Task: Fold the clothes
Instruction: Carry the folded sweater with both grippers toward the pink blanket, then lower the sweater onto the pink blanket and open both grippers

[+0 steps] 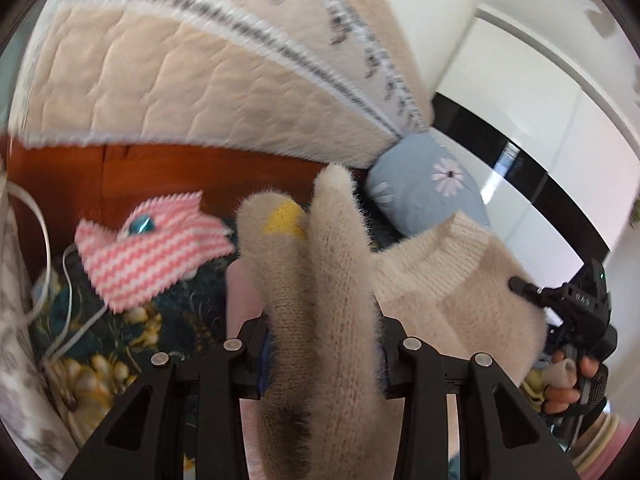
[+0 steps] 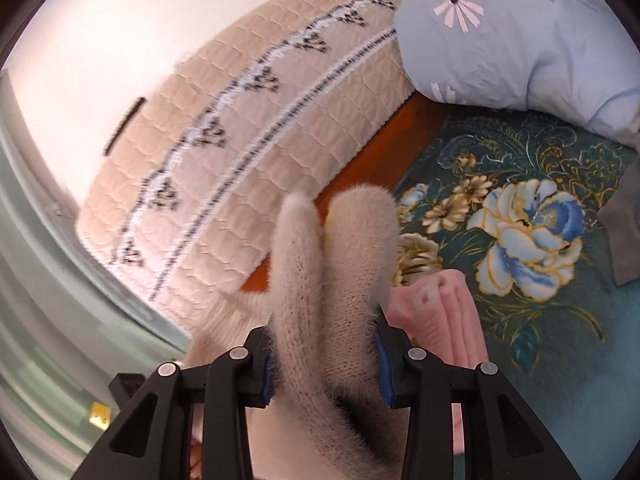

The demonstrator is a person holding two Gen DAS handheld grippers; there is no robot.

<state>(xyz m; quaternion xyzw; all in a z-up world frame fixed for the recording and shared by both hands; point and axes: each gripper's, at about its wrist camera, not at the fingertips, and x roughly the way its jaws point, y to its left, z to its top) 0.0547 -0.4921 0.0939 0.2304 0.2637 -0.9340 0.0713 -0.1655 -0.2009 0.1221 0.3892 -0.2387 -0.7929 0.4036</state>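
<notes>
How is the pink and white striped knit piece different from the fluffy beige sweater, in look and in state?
The striped knit piece has pink and white zigzag rows with a blue gem; the beige sweater is plain and fuzzy. The striped piece is small and in neither gripper; the sweater is larger and pinched by both the left gripper and the right gripper. Both are knitted.

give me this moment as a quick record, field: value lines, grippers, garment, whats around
left gripper: shut on beige sweater
right gripper: shut on the same sweater
sweater state: lifted, bunched between both jaws
surface: floral bedspread
nearby: blue pillow, pink striped knit, pink folded cloth
blur: some, backrest cushion
</notes>
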